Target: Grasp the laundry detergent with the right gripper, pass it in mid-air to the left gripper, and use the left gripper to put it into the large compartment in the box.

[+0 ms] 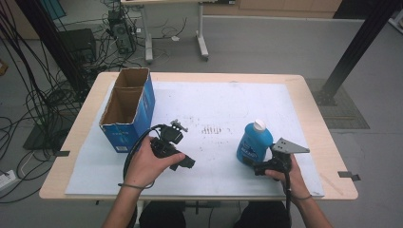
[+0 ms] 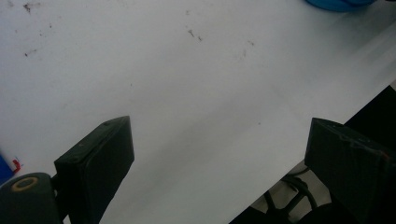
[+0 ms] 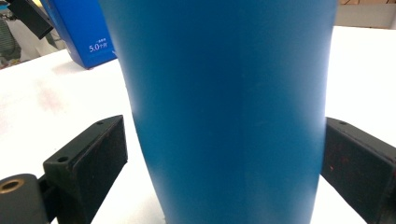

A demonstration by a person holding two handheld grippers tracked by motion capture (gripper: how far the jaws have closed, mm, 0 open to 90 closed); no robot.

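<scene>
Blue bottle (image 1: 254, 142) upright, white cap up, between right gripper (image 3: 224, 154) fingers

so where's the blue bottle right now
In the high view the bottle stands upright on the right of the white mat, just ahead of the right gripper; the right gripper view shows it between the open jaws.

Evenly lit from overhead, soft and diffuse. Faint shadows only beneath the box (image 1: 128, 110) and bottle (image 1: 254, 142). Mild sheen across the white surface (image 1: 214, 102). Low resolution throughout. Bottle close and blurred in the right gripper view; both near views soft, slightly hazy.
</scene>
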